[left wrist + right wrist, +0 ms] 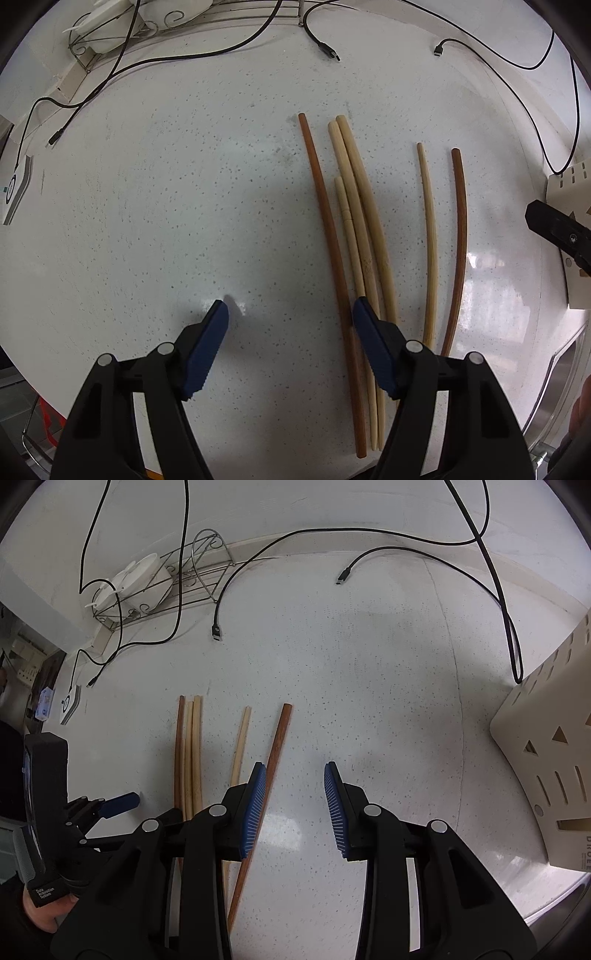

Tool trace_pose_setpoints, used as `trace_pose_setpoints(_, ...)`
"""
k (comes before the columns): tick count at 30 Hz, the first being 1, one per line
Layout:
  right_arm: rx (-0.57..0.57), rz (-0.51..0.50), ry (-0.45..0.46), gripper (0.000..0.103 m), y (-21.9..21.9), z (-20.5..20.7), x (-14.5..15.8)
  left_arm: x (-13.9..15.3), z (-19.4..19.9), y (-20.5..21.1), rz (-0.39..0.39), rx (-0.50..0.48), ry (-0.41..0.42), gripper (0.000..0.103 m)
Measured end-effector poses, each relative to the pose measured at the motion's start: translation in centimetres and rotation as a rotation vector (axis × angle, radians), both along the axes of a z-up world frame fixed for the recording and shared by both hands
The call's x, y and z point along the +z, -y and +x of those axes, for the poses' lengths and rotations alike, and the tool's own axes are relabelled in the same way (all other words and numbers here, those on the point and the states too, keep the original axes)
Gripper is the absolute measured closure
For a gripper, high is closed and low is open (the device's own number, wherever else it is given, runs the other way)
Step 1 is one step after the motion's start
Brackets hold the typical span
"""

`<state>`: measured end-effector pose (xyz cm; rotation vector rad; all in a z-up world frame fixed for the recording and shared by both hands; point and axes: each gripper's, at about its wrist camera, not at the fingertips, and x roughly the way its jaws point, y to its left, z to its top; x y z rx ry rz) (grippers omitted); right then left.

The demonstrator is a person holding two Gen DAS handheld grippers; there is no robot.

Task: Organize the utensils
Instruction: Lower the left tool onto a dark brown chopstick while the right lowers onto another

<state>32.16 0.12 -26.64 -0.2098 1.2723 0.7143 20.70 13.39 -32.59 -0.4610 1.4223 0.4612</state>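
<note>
Several chopsticks lie side by side on the white speckled counter [147, 221]. A dark brown chopstick [325, 221] lies beside three pale chopsticks [354, 206]; to the right lie a lone pale chopstick [430, 240] and a second brown chopstick [460, 240]. My left gripper [290, 306] points down, open; the first brown chopstick runs just inside its right finger [373, 343], which covers the pale ones. My right gripper [294, 771] is open over the second brown chopstick [279, 734], which passes by its left pad [255, 805]; the right pad stands clear.
A beige perforated utensil holder [546, 757] stands at the right. Black cables [506, 602] with loose plugs trail across the back of the counter. A wire rack [199, 572] with white dishes sits at the back left. A small white device [16, 188] lies at the left edge.
</note>
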Motion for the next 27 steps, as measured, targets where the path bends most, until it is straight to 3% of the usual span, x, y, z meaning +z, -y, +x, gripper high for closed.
trace_pose_setpoints(10, 0.022, -0.076, -0.094, 0.072, -2.1, 0.0, -2.6, 0.3, 0.7, 0.4, 0.022, -0.028, -0.004, 0.051)
trace_pose_setpoints(27, 0.067, -0.232, -0.063, 0.072, -5.6, -2.0, -4.8, 0.3, -1.1, 0.5, 0.035, -0.054, 0.011, 0.052)
